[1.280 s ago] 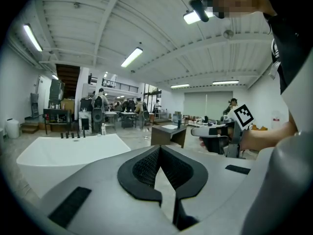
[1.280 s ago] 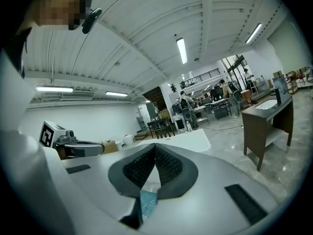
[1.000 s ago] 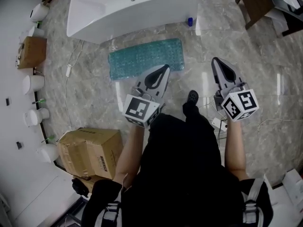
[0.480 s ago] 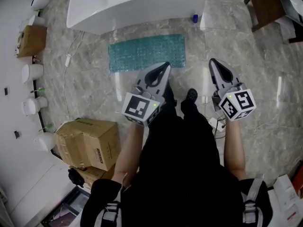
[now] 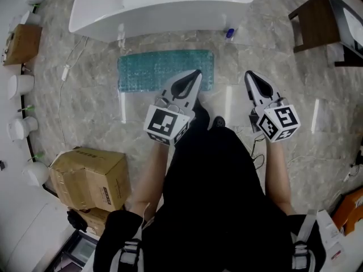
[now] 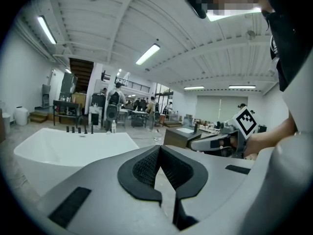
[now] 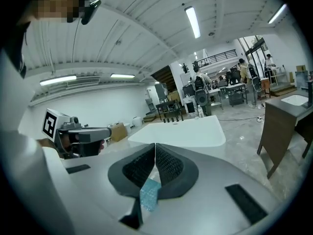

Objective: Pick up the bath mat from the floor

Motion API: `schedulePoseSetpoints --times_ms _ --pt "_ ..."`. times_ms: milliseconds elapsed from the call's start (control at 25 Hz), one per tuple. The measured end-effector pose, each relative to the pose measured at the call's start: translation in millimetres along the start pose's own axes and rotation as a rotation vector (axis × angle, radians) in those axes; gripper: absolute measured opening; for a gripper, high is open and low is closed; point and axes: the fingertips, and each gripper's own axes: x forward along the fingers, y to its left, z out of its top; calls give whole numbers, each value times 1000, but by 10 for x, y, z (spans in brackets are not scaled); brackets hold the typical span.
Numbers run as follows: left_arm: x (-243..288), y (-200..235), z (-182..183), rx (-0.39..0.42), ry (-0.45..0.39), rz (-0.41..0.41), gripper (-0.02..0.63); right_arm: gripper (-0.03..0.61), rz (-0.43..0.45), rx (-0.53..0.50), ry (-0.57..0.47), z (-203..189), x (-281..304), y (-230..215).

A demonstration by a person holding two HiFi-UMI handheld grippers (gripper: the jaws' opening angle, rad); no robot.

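Approach step, seen from the head view. The left gripper (image 5: 196, 73) and the right gripper (image 5: 248, 74) are carried side by side, well above the floor, both pointing forward. The jaws of each are closed tip to tip, and neither pair has anything between them. The teal patch seen through the gap behind the right tips in the right gripper view is floor-level mat, not a held thing.

The teal bath mat (image 5: 153, 69) lies flat on the marble floor, below and ahead of the left jaws. Its near right corner passes under the left tips in this view, and the right jaws stand off to its right. Beyond the mat, just beside its far edge, stands the white bathtub (image 5: 161, 7).

Judged from this, no pick has begun. The next move calls for lowering toward the floor, parting the jaws, and bringing them over a mat edge or corner. A flat, limp mat offers little else to pinch.
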Motion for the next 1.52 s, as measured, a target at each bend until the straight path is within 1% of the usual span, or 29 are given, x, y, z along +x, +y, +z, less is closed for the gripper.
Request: schedulePoseSetpoints --times_ms 80,240,360,480,640,800,1040,1120,1200,1280,1520 --pt "52 192 -6 -4 -6 -16 12 12 -15 -7 21 54 218 -19" --pt "139 581 -135 -38 7 -57 12 14 -44 -3 71 53 642 -31" --pt "234 857 -269 -45 32 -77 12 14 -27 23 97 -4 939 -29" --pt "293 1051 -432 -68 59 -56 12 12 27 40 157 -187 1117 -13" --pt "456 1197 -671 -121 74 5 12 12 76 4 275 -560 1328 -195" --pt "745 1262 -936 -159 60 48 12 12 129 79 314 -937 1617 -502" --pt "1220 1292 -1648 -224 89 120 12 14 205 162 367 -1728 2053 -899" --pt "1370 1277 -1933 -246 108 137 12 14 228 178 396 -2051 2169 -1005" --pt "1500 1279 -2234 -290 115 164 12 14 249 187 433 -2412 2276 -1093" --pt "1617 1293 -2575 -340 121 192 12 14 266 205 464 -2788 2375 -1185" --pt "1888 1251 -3714 -414 182 255 12 14 284 246 556 -3993 2599 -1469"
